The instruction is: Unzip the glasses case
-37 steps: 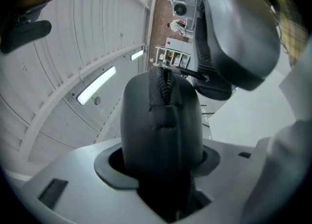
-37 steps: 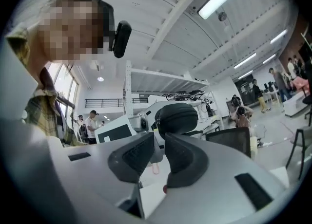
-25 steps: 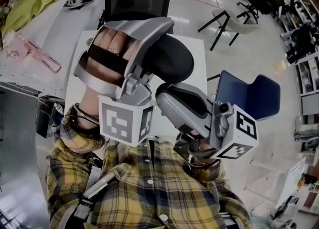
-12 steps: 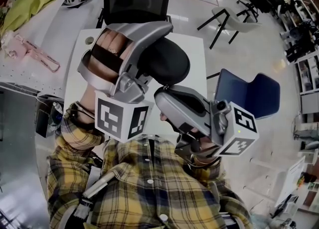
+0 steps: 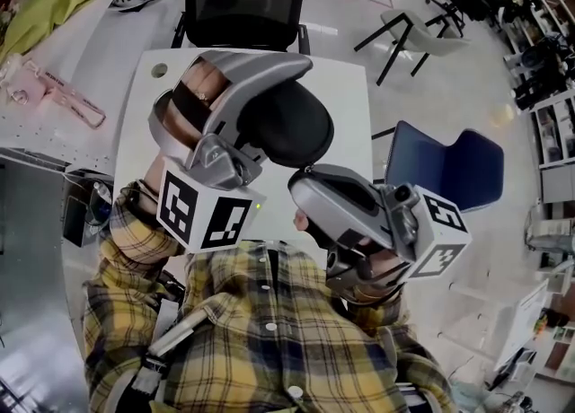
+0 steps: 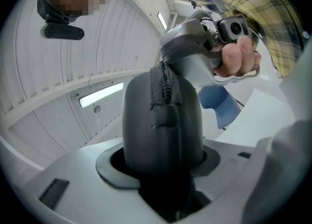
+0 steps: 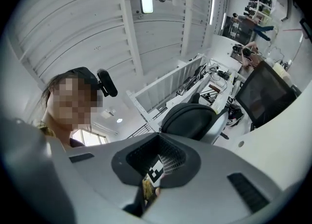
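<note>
Head view: holding the black glasses case [image 5: 289,124] in the left tool [image 5: 256,119], jaws clamped on it, up in the air above the white table [image 5: 350,88] and close to the chest. At about 5 o'clock of the case, just beside it, the right tool [image 5: 305,191], nose aimed up at the case's lower edge. Touching or only nearly so: impossible to settle from here.

Left gripper view: gripping the case [image 6: 163,130] squarely between both jaws, with its long axis running straight out along them from 6 to 12 o'clock. Along the midline of its far end, the zipper [image 6: 163,82]. Right at that far end, at 12 to 1 o'clock, the nose of the right tool [image 6: 170,62], with the person's hand [image 6: 239,60] wrapped round its grip behind.

Right gripper view: drawn close together at the right tool [image 7: 155,167], with only a narrow slit left between the jaws and nothing readable inside it. Beyond the tips at 12 o'clock, what looks like the dark rounded case [image 7: 187,118]. No telling here whether a zipper pull is already pinched.

Judging the coming move: a matter of the far end of the case, where zipper and right tool meet. Nearer and free, so the right tool's job. Probably calls for taking the pull and drawing it along the seam, down the long axis, while bracing with the left.
</note>
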`<state>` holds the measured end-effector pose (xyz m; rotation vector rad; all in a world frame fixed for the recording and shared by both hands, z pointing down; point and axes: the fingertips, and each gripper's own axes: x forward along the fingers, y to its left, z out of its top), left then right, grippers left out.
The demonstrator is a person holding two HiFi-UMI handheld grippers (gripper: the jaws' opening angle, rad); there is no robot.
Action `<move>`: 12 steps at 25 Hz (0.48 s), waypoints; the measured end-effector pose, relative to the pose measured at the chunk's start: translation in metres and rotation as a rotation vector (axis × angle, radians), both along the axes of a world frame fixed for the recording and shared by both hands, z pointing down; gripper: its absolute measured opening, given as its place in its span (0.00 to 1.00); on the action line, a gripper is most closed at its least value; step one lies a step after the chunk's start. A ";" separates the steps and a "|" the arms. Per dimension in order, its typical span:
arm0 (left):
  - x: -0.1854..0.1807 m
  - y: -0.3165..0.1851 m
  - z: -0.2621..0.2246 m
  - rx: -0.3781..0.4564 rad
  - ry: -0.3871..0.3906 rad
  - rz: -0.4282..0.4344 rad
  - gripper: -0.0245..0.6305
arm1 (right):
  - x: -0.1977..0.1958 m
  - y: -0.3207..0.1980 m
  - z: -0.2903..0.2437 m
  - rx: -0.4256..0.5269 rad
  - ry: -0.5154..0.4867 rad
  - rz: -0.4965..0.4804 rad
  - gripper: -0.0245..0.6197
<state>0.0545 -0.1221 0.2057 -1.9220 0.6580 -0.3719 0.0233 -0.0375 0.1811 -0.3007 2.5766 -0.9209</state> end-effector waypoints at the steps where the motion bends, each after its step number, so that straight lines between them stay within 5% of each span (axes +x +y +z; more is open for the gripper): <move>1: 0.000 0.002 0.001 0.000 0.003 0.012 0.41 | 0.001 0.001 0.000 -0.009 -0.011 -0.009 0.04; 12: 0.000 0.023 0.003 -0.024 0.040 0.130 0.41 | 0.007 0.012 0.000 -0.078 -0.092 -0.096 0.04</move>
